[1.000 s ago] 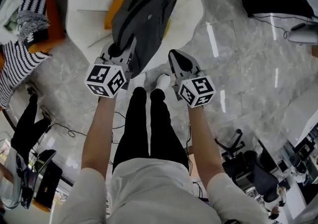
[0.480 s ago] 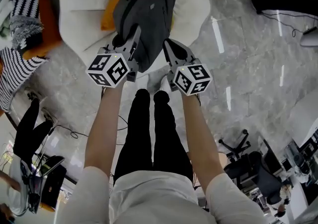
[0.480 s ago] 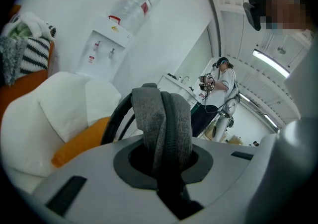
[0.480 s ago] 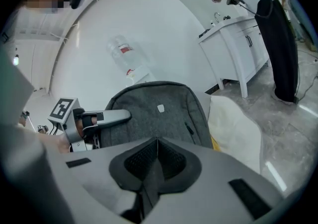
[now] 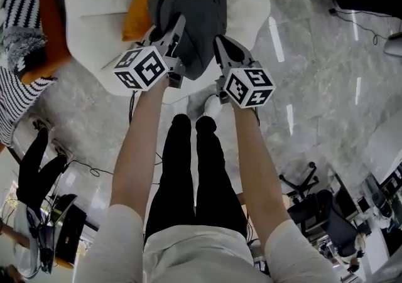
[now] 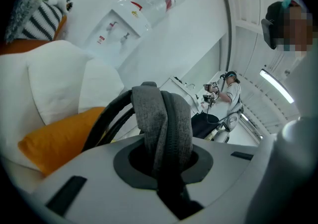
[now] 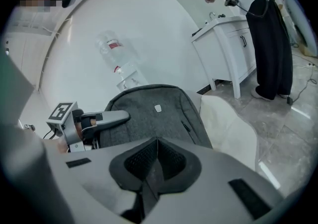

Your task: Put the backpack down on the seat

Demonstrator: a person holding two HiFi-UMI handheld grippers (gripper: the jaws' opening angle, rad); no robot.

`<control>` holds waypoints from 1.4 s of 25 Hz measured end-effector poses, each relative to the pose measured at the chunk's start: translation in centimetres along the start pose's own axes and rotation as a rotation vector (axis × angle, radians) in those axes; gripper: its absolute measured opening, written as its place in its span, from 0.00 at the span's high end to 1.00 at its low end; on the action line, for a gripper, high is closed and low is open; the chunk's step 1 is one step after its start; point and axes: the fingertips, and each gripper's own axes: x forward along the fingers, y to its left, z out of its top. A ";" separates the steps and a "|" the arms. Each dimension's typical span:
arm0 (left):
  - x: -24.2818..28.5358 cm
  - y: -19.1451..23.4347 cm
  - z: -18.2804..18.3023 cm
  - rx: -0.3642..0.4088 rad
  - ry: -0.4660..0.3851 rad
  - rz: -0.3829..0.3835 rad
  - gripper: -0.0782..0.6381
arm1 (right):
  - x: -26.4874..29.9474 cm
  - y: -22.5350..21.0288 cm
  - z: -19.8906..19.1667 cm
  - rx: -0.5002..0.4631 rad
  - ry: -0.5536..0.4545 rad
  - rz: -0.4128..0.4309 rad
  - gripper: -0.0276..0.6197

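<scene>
**Backpack over the seat, held by a strap in the left gripper**

In the head view, the grey backpack point(image 5: 191, 5) lies over the middle of the white seat point(image 5: 94, 24). Its long axis runs from the seat's near edge away towards the back. It covers part of an orange cushion point(image 5: 137, 15) on the seat's left half. No view shows whether it rests on the seat or hangs just above it.

The left gripper point(image 5: 181, 23) meets the backpack's near end from the left. The right gripper point(image 5: 220, 42) sits just beside that end on the right, above the seat's near edge.

Only the left gripper view shows the grip. The jaws are nearly closed and pinch a grey padded strap point(image 6: 164, 118) that rises upright between them, with thin black straps beside it on the left. Behind it this view shows the cushion, the seat's back and a water dispenser point(image 6: 124, 24) by the wall.

Only the right gripper view shows the backpack's front face, which is turned towards that gripper and carries a small pale tag point(image 7: 158, 109). The left gripper reaches in at the backpack's left side. The right gripper's jaws are pressed together, with nothing seen between the pads. A white cabinet point(image 7: 228, 44) and a dark coat point(image 7: 271, 49) stand to the right on the pale stone floor point(image 7: 293, 133).
</scene>
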 end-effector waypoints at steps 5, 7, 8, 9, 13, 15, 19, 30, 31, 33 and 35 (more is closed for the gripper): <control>2.1 1.4 0.2 -0.028 -0.008 -0.014 0.79 | 2.1 -1.0 0.2 -0.004 0.011 -0.019 0.92; 2.9 1.9 -0.1 -0.061 -0.017 -0.023 0.79 | 2.4 -1.3 0.0 -0.009 0.017 -0.029 0.92; 3.3 2.3 -0.3 -0.081 -0.024 -0.027 0.79 | 2.5 -1.4 -0.2 -0.008 0.018 -0.031 0.92; 3.6 2.8 -0.5 -0.102 -0.030 -0.032 0.79 | 2.6 -1.3 -0.5 -0.007 0.019 -0.032 0.92; 3.4 5.7 -0.7 -0.171 -0.062 -0.034 0.79 | 3.1 -1.0 -1.9 -0.013 0.034 -0.030 0.92; 3.0 7.0 -0.1 -0.174 -0.073 -0.024 0.79 | 3.4 -1.4 -2.3 -0.006 0.037 -0.033 0.92; 2.2 9.1 0.4 -0.153 -0.066 -0.001 0.79 | 4.1 -1.4 -3.4 0.012 0.051 -0.039 0.92; -0.3 15.9 1.4 -0.114 -0.058 0.132 0.79 | 6.6 0.8 -4.1 0.002 0.077 -0.016 0.92; -0.5 16.4 1.4 -0.113 -0.054 0.146 0.79 | 6.7 0.9 -4.2 0.004 0.081 -0.013 0.92; -0.8 17.2 1.3 -0.102 -0.043 0.163 0.79 | 6.9 1.0 -4.5 0.007 0.088 -0.011 0.92; -1.0 17.8 1.2 -0.083 -0.028 0.178 0.79 | 7.0 1.1 -4.7 0.006 0.092 -0.012 0.92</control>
